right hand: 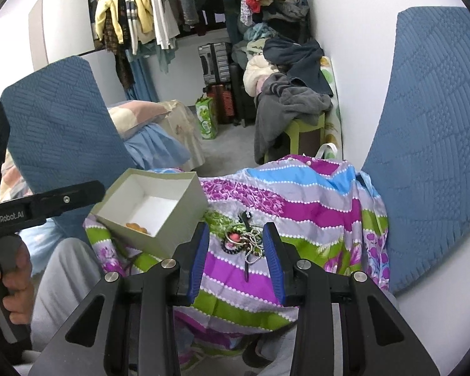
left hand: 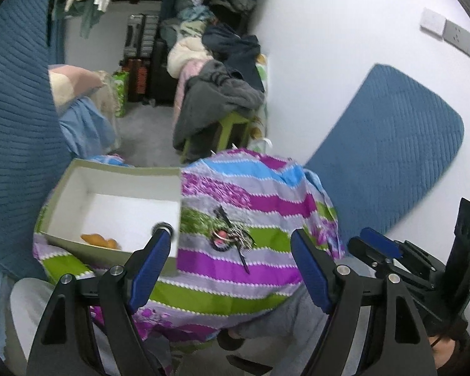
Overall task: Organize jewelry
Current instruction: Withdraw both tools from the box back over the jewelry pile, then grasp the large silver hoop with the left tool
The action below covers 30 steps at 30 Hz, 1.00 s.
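A tangle of jewelry [left hand: 232, 238] lies on the striped cloth: a bead chain, a pink piece, a dark ring and dark clips. It also shows in the right wrist view [right hand: 242, 242]. An open grey box [left hand: 116, 210] with a white inside holds an orange piece [left hand: 98, 240]; the box [right hand: 153, 211] and the orange piece [right hand: 136, 227] show in the right wrist view too. My left gripper [left hand: 232, 241] is open and empty, its left finger over the box's near right corner. My right gripper [right hand: 236, 236] is open, its fingers on either side of the pile, above it.
The striped purple, green and blue cloth [right hand: 313, 206] covers a lap-height surface. Blue quilted cushions [right hand: 429, 131] stand at right and left [right hand: 56, 131]. Piled clothes on a green stool [right hand: 297, 106] and hanging garments [right hand: 141, 15] fill the room behind. My right gripper's body shows in the left wrist view [left hand: 401, 260].
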Each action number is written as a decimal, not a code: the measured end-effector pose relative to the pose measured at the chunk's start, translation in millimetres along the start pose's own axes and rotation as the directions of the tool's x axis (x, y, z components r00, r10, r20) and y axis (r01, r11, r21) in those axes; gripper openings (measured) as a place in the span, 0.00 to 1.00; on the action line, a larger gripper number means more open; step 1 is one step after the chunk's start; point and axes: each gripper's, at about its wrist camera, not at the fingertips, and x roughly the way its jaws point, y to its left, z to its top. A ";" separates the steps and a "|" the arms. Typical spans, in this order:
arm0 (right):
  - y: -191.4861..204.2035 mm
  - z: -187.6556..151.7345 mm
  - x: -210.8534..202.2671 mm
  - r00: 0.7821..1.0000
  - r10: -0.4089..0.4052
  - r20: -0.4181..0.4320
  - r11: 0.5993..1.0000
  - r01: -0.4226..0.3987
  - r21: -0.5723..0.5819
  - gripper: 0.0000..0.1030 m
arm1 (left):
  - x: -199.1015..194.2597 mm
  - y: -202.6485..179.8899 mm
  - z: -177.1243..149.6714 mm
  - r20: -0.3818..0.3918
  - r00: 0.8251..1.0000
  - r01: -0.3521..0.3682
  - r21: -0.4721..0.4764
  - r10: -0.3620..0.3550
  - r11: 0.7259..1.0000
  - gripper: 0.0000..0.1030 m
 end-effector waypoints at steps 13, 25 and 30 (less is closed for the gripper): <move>-15.6 -42.5 35.9 1.000 0.016 -0.008 1.000 -0.016 0.023 0.32 | 54.2 -10.6 -18.4 -0.096 0.994 0.056 0.010 -0.055 0.998 0.71; -44.5 -62.3 102.7 0.993 0.099 -0.057 0.993 -0.094 0.076 0.32 | 142.5 2.7 -33.5 -0.188 0.977 0.087 -0.096 -0.104 0.992 0.50; -66.8 -61.9 135.1 0.989 0.113 -0.095 0.991 -0.105 0.085 0.30 | 172.0 5.3 -33.7 -0.203 0.976 0.063 -0.113 -0.085 0.992 0.50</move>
